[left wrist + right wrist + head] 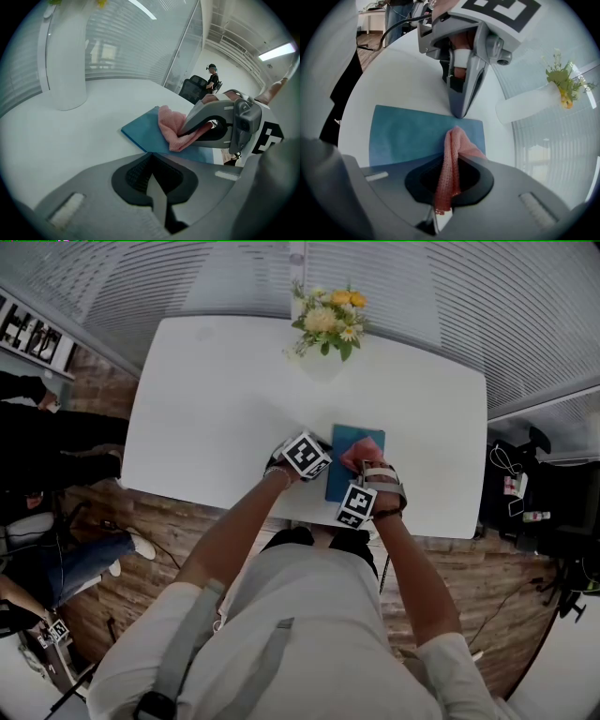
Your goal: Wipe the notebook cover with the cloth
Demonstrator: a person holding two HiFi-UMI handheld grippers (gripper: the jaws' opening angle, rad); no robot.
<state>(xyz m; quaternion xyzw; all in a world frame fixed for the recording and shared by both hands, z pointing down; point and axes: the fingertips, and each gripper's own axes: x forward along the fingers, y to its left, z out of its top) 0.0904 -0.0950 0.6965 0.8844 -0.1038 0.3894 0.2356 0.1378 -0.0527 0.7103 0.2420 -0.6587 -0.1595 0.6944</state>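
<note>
Right gripper [445,183], cloth [455,144] on notebook [407,136]; left gripper [459,108] alongside, vase [528,106] beyond.

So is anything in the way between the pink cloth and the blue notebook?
No, nothing visible is. The right tongs pinch the cloth, and it touches the notebook cover. The left tongs, shut and empty, sit at the notebook's edge beside the cloth, not between them.
</note>
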